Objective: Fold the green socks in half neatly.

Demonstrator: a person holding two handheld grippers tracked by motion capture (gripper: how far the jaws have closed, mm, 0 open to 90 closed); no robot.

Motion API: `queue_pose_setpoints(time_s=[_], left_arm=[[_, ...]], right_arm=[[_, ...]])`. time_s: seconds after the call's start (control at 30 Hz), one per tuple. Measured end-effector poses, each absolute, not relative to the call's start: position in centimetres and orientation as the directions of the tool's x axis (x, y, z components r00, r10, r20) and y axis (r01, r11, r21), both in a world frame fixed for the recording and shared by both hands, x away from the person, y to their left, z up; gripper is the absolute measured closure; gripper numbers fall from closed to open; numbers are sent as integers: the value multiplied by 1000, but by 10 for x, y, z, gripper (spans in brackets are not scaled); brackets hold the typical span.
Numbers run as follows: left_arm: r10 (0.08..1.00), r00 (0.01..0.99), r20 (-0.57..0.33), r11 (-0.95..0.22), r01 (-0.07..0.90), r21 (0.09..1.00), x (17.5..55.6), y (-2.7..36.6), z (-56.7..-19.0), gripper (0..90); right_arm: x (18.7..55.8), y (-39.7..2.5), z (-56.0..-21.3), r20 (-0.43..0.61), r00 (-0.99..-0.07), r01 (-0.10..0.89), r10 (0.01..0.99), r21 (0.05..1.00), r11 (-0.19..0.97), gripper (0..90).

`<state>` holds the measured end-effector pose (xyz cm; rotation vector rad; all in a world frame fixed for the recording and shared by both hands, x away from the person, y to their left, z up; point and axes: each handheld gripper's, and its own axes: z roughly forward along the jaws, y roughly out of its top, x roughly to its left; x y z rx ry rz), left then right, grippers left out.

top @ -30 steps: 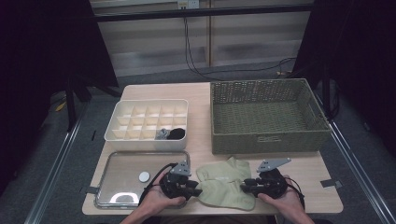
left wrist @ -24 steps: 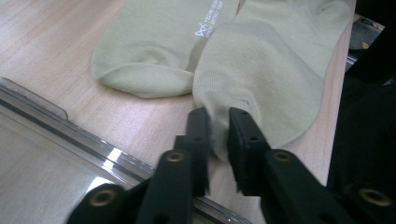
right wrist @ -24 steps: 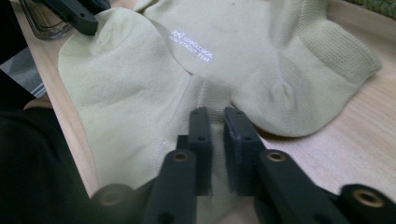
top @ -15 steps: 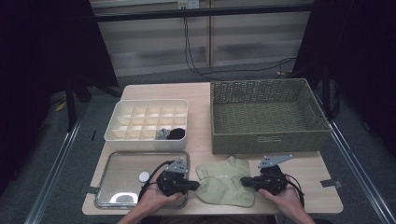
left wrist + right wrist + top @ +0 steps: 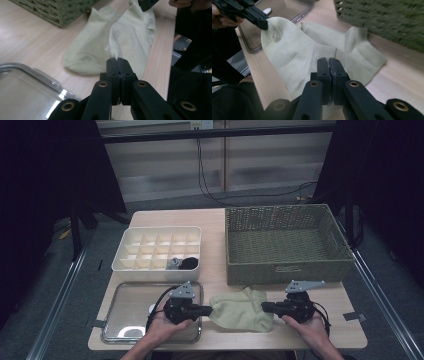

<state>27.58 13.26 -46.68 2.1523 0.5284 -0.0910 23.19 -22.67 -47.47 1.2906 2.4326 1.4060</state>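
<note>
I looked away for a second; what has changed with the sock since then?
Both grippers, left and right, moved apart, stretching the top pale green sock between them, each shut on one end. The basket, divided box and tray stayed put.

Matt knitted cloth sock point(image 5: 241, 308), smooth pale wood table point(image 5: 216, 221), rough woven wicker basket point(image 5: 285, 245), glossy metal tray point(image 5: 130, 296).

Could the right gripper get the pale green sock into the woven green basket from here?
Probably yes: the right gripper holds the pale green sock, and the woven green basket stands open just behind.
</note>
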Motion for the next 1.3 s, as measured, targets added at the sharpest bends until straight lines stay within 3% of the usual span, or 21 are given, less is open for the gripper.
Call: queue_pose_setpoints(time_s=[0.53, 0.8, 0.93, 1.3], left_arm=[[393, 890, -231, -501, 418, 758, 298, 127, -466, 890], [401, 885, -235, -529, 434, 729, 297, 124, -474, 887], [416, 877, -240, -528, 447, 722, 299, 125, -477, 878], [417, 875, -245, -507, 447, 737, 301, 122, -476, 607]], right_arm=[[274, -232, -466, 295, -638, 631, 711, 730, 263, 880], [288, -226, -479, 287, -625, 639, 726, 723, 264, 857], [288, -225, -480, 274, -603, 641, 749, 725, 251, 763], [270, -239, -495, 273, -560, 686, 782, 683, 252, 613]])
